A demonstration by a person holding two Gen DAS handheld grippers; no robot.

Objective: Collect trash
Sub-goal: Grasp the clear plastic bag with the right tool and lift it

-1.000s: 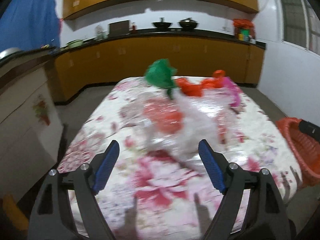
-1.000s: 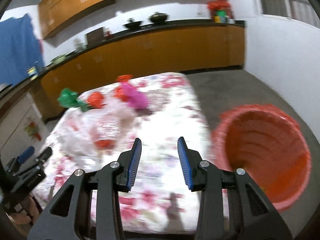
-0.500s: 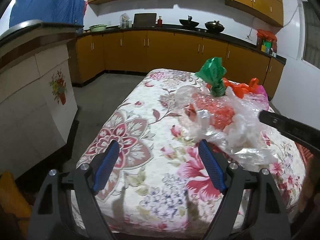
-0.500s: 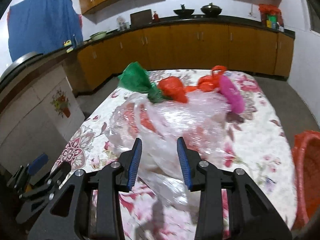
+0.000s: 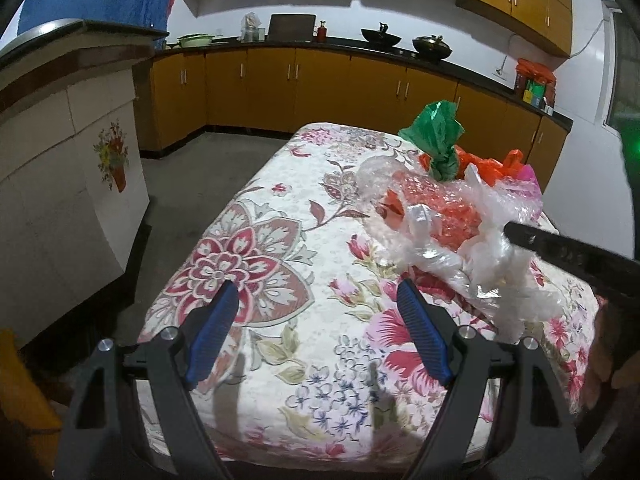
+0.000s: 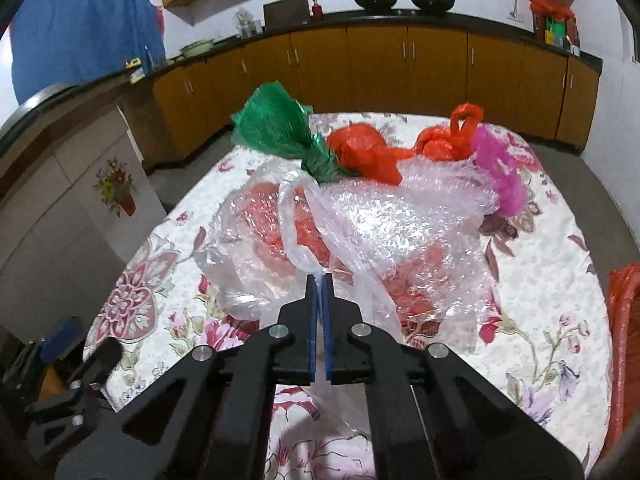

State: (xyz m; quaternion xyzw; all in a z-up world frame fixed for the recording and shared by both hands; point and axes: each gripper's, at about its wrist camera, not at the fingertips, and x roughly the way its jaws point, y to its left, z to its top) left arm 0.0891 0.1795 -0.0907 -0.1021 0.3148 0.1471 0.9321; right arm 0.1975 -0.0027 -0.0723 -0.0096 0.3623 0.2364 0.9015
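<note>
A table (image 5: 256,264) covered with a flowered cloth carries a heap of trash toward its far right part. The largest piece is a clear plastic bag (image 6: 360,236) of crumpled film and bubble wrap, with red material showing through it. Behind it lie a knotted green bag (image 6: 280,128), two red bags (image 6: 368,152) and a pink bag (image 6: 500,168), all close together and touching the clear heap.

The right gripper (image 6: 318,284) has just been closing its jaws, and they now stand clenched, the blue pads nearly together, pinching a fold of the clear plastic bag at its near edge. In the left wrist view the same gripper shows as a black bar reaching in from the right to the film.

The left gripper (image 5: 316,320) hovers over the near part of the table with its jaws released and wide apart, nothing between them but bare cloth; the heap lies just to the right of its right finger.

A red basket (image 6: 622,332) stands beside the table at the right edge. Orange cabinets (image 5: 320,88) line the far wall.
</note>
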